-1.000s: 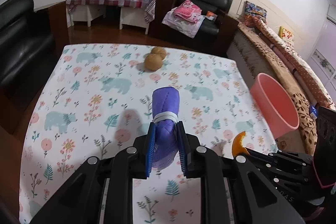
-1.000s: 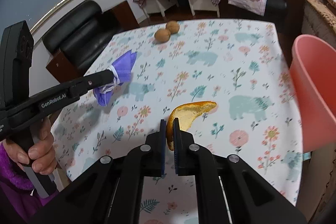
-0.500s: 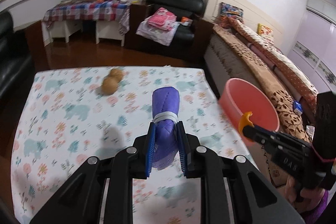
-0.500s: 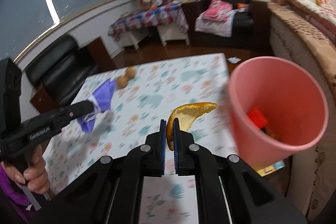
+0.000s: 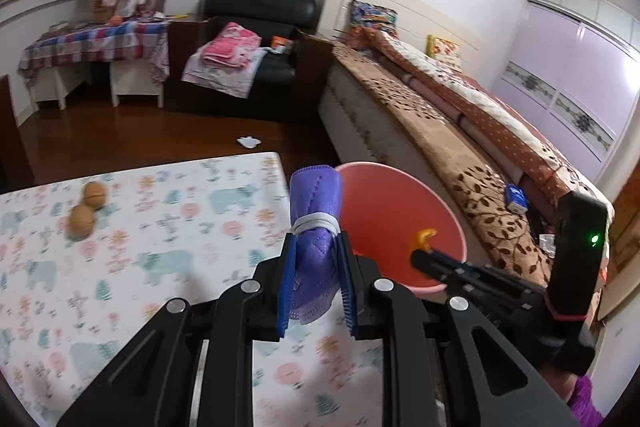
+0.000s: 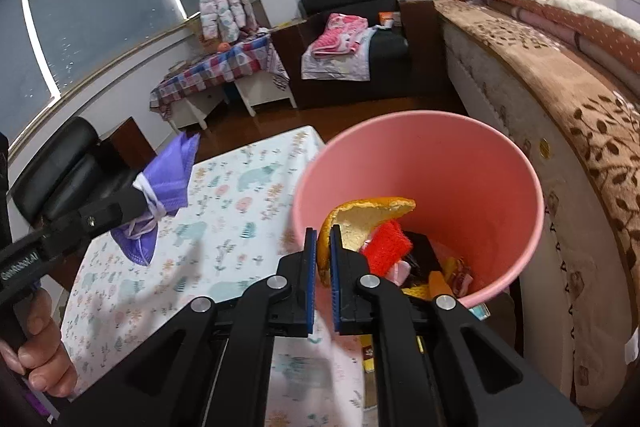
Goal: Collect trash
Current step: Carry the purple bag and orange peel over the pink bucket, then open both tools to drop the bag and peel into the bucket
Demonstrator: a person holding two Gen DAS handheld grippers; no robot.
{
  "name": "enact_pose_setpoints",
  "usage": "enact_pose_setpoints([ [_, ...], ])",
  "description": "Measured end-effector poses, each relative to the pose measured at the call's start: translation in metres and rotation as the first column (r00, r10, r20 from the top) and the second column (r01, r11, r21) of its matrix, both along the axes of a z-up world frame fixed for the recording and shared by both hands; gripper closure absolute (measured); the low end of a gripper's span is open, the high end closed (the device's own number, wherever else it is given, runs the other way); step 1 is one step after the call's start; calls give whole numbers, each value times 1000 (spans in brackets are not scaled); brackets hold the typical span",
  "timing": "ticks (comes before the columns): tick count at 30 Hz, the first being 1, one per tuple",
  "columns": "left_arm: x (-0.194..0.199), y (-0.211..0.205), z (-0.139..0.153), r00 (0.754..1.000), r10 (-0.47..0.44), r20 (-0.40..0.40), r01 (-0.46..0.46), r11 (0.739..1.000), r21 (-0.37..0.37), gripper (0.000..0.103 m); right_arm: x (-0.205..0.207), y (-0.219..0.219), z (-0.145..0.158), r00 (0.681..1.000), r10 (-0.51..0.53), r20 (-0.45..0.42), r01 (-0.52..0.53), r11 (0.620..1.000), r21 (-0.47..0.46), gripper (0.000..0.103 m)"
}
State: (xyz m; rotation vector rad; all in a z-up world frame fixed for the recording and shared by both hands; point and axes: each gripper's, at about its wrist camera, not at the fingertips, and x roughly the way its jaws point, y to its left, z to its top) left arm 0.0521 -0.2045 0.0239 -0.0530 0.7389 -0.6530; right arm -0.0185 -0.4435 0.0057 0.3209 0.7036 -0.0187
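- I am holding an orange peel (image 6: 362, 217) in the right claw (image 6: 324, 259), its jaws narrowed onto the peel's lower end, the curved rest sticking up and ahead of the tips.
- The pink bin (image 6: 516, 163) is sitting just ahead of and below that claw; the peel is hanging over its mouth, above a red scrap (image 6: 386, 247) and other rubbish inside.
- In the left claw (image 5: 316, 267) I am gripping a rolled purple mask (image 5: 314, 203), jaws closed around its lower half, the roll pointing forward past the tips.
- From the left claw, the bin (image 5: 400, 211) is lying ahead and to the right, beyond the table (image 5: 168, 267) edge; the mask is not yet over the opening.
- Two walnuts (image 5: 88, 207) are lying on the cloth, well off to the left and ahead of the left claw.
- I judge the step in hand to be dropping the peel.
- Next I am expecting to spread the right jaws so the peel falls in, then bring the left claw rightward over the rim before letting the mask go.
- The walnuts look like the remaining pick-ups.
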Motion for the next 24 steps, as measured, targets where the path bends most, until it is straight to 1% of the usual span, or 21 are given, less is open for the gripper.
enact_pose_setpoints([
  [3,3,-21,-4,1000,-30,-5,30,1000,2,84,2,-8,-7,1000,-17,-17,17,1000,2,96],
  [9,13,-52,-19,996,-75,-55,75,997,7,84,5,-20,-17,998,-44,-39,44,999,2,96],
  [14,19,-68,-32,992,-97,-86,98,995,13,83,8,-26,-24,997,-62,-56,64,998,22,96],
  [19,24,-79,-40,990,-106,-94,109,994,20,83,9,-27,-27,995,-78,-60,79,997,21,96],
  [24,27,-89,-45,988,-113,-100,118,992,38,81,11,-29,-29,992,-101,-82,103,995,19,96],
])
